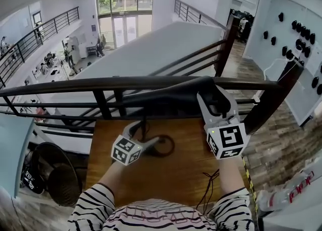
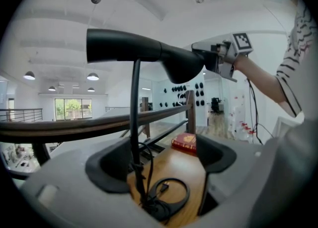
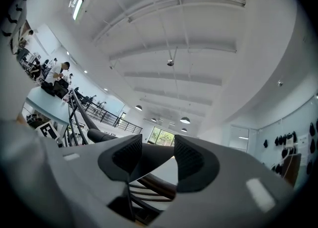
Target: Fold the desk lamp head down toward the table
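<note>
**A light lamp on a thin neck**

We see the lamp head (image 1: 166, 98) up high. It lies flat above the far edge of the bench (image 1: 176, 179), right along the black railing (image 1: 75, 85). The head is long, black and smooth, so we think it could slip.

The right gripper (image 1: 215, 105) has its 2 jaws clenched on the fat end of the head. We think this is a good place to hold. It is far from where the neck joins, so a small push there should tip the head down.

The left gripper (image 1: 147, 134) is low down by the thin neck (image 2: 134, 122). Its 2 jaws are wide apart with the neck between them, and they do not squeeze it.

The neck looks thin and a bit bendy, and the whole lamp looks light. We think it may slide or fall over if we push hard. We would hold the neck low down and press the head slowly. A loose cord (image 2: 174, 192) lies coiled by the foot, so we would keep off it.
</note>
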`<state>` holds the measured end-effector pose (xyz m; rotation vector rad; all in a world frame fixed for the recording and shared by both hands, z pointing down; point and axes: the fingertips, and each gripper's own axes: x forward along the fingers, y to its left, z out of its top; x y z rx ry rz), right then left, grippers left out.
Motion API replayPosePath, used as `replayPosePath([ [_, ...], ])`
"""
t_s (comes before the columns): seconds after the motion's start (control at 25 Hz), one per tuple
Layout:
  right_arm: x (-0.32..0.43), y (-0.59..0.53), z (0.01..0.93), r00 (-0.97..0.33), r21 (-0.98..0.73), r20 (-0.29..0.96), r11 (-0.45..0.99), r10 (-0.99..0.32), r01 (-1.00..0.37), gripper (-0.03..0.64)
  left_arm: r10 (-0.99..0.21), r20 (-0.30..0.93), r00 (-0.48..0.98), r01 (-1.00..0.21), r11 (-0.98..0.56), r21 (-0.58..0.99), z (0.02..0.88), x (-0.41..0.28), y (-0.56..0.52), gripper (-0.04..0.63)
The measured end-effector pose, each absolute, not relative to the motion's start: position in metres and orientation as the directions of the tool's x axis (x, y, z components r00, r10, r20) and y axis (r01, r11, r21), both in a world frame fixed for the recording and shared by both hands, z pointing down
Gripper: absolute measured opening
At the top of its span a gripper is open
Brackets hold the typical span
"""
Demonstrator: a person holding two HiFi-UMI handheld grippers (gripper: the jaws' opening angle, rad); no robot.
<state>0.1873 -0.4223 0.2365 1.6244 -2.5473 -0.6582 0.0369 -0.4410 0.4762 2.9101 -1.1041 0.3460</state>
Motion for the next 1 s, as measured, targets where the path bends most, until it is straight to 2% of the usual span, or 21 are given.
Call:
replayPosePath([
  [0.44,0.203,-0.423,0.275,-0.434,0.265,-0.14,0.388,-0.89,-0.883,0.198,-0.661,0.206,0.722,-0.665,-0.744,-0.057,0.477,0.041,-0.44,0.405],
  [0.72,0.21,-0.429,0.325,-0.433,0.14,-0.063,0.422,-0.899,-0.896,0.196,-0.637,0.208,0.742,-0.642,-0.765,-0.05,0.48,0.039,-0.441,0.405],
  [1.0,0.198,-0.436,0.384,-0.491,-0.032,0.038,0.49,-0.871,-0.871,0.181,-0.615,0.194,0.764,-0.623,-0.782,-0.026,0.478,0.042,-0.44,0.422],
])
